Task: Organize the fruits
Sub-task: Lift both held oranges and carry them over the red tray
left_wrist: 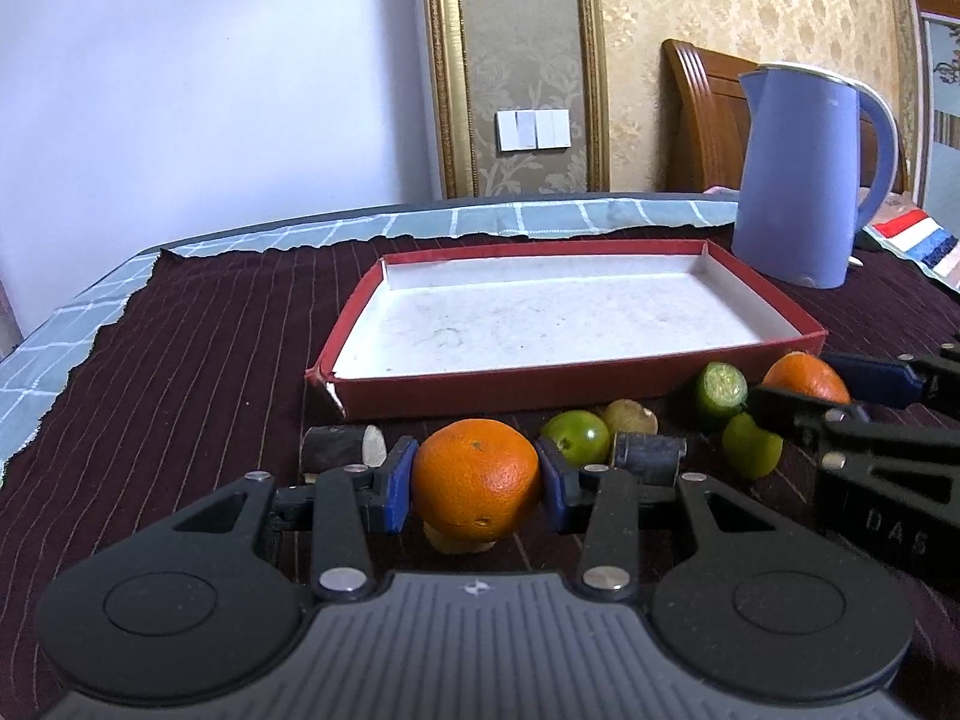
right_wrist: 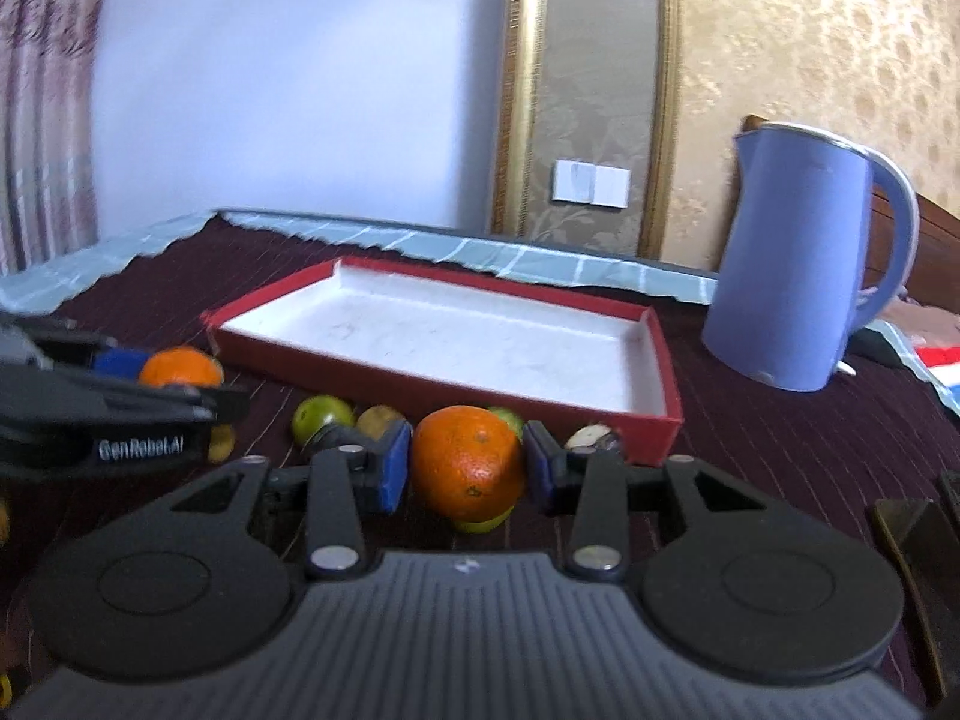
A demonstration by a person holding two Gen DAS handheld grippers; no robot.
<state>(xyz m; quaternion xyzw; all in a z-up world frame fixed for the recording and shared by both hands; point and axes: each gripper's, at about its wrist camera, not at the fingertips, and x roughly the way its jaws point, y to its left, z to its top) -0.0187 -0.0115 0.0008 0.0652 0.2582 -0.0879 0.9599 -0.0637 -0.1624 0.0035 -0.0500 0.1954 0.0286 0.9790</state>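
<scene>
My left gripper (left_wrist: 477, 480) is shut on an orange (left_wrist: 477, 483), its blue pads pressing both sides. My right gripper (right_wrist: 468, 465) is shut on a second orange (right_wrist: 465, 462); in the left wrist view that orange (left_wrist: 804, 378) shows at the right between the right gripper's fingers. In the right wrist view the left gripper's orange (right_wrist: 180, 367) shows at the far left. A shallow red box with a white floor (left_wrist: 630, 387) (right_wrist: 420, 369) lies empty just beyond both. Green limes (left_wrist: 576, 435) (left_wrist: 750, 447) (right_wrist: 321, 417), a cut green piece (left_wrist: 720, 387) and brownish fruits (left_wrist: 630, 417) lie in front of the box.
A blue kettle (left_wrist: 804, 180) (right_wrist: 804, 264) stands at the box's far right corner. A dark striped cloth (left_wrist: 180, 360) covers the table over a pale checked one. Dark cylinder pieces (left_wrist: 333, 447) (left_wrist: 651, 456) lie among the fruit. A wooden chair back (left_wrist: 702, 120) rises behind the kettle.
</scene>
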